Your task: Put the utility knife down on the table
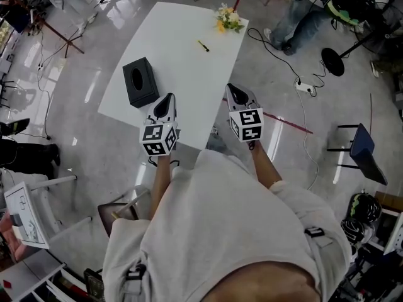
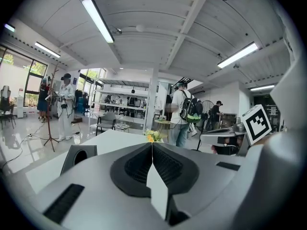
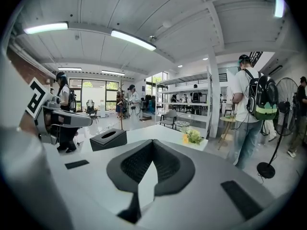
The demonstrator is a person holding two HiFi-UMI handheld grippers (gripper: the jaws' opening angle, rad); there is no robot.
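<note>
A small yellow-and-black utility knife [image 1: 203, 46] lies on the white table [image 1: 182, 74], toward its far end. My left gripper [image 1: 168, 99] hovers over the table's near edge, its jaws pressed together with nothing between them. My right gripper [image 1: 233, 91] is held just past the table's near right corner, also shut and empty. Both are well short of the knife. In the left gripper view the left gripper's [image 2: 152, 146] pads meet in a thin line. The right gripper view shows the same for the right gripper [image 3: 153, 143].
A black tissue box [image 1: 140, 82] sits on the table's left side and a bunch of yellow flowers [image 1: 228, 19] at its far end. A power strip with cables [image 1: 305, 87], a round-based stand [image 1: 332, 61] and a dark chair [image 1: 363, 148] are to the right. People stand around.
</note>
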